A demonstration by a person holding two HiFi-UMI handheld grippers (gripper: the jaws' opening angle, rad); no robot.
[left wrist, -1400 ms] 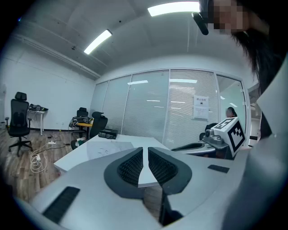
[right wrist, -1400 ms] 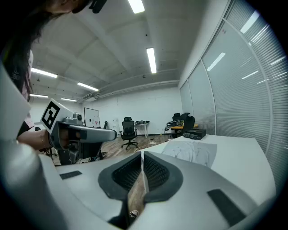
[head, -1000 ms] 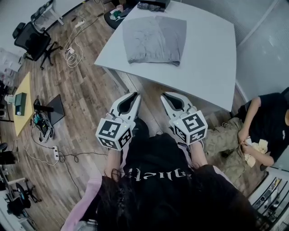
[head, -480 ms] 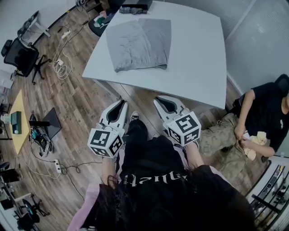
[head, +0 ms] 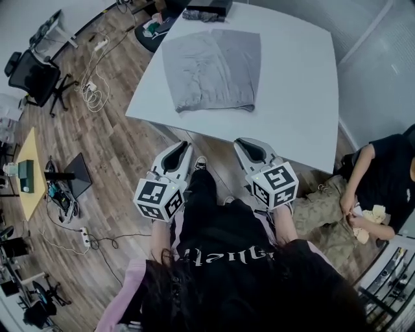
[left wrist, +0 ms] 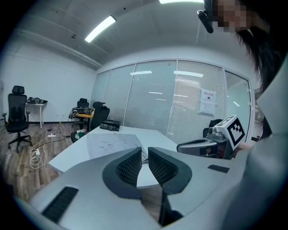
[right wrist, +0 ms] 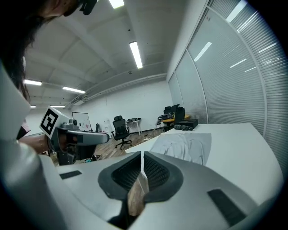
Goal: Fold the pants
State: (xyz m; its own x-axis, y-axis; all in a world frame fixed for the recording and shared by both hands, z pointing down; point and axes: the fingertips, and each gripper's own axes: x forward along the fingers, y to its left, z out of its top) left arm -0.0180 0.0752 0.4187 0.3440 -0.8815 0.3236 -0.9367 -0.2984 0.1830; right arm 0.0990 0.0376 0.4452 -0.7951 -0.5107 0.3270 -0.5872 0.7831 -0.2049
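Grey pants [head: 213, 70] lie folded flat on the white table [head: 295, 97], toward its far left part; they also show in the left gripper view [left wrist: 110, 144] and the right gripper view [right wrist: 186, 143]. My left gripper [head: 184, 145] and right gripper [head: 242, 143] hang side by side in front of the table's near edge, short of the pants and touching nothing. Both are shut with nothing between the jaws, as the left gripper view [left wrist: 143, 155] and the right gripper view [right wrist: 142, 158] show. Each gripper appears in the other's view: the right gripper [left wrist: 211, 141], the left gripper [right wrist: 72, 134].
A dark object [head: 202, 11] lies at the table's far edge. A seated person [head: 376, 188] is to the right of the table. Office chairs [head: 35, 74], cables [head: 94, 91] and a yellow desk [head: 29, 162] stand on the wooden floor at left.
Both grippers stay shut and have drifted together in front of the table's near edge. The table and pants shifted in the head view as the head moved.
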